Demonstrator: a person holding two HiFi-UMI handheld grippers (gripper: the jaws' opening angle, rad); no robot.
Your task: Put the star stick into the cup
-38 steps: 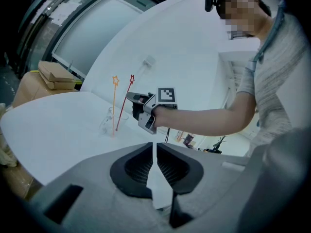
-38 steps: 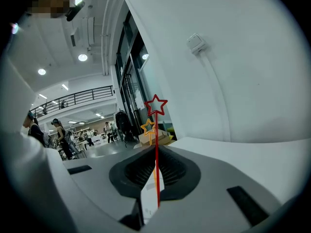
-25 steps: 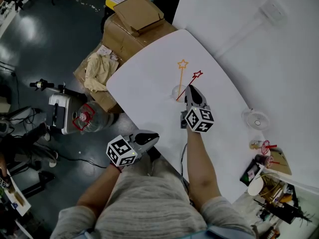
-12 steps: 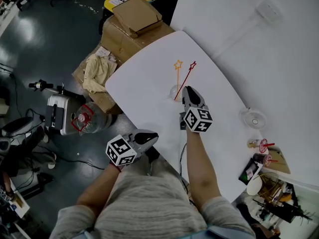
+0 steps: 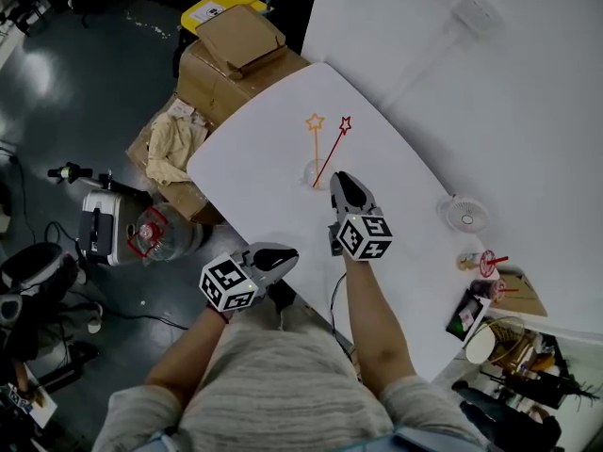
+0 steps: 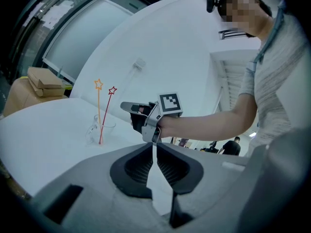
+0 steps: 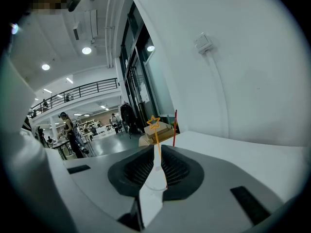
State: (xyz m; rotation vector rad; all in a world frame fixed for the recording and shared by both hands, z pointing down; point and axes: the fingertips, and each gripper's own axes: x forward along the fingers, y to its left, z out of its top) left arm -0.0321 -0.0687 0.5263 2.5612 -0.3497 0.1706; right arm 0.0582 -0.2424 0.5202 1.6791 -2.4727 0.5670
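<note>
A clear cup stands on the white table. Two star sticks lean in it: an orange star stick and a red star stick. My right gripper hovers just short of the cup, its jaws narrowly open with nothing between them. In the right gripper view the orange star stick shows through the gap and the red star stick rises just right of it. My left gripper hangs off the table's near edge, shut and empty. The left gripper view shows the cup and the right gripper.
A small white fan and drink cups with red sticks sit at the table's right end. Cardboard boxes, a yellow bin and a water bottle are on the floor to the left. A white wall borders the table.
The red star stick left the right gripper and now stands in the cup beside the orange one. The right gripper has drawn back a little from the cup. The left gripper stayed put.
</note>
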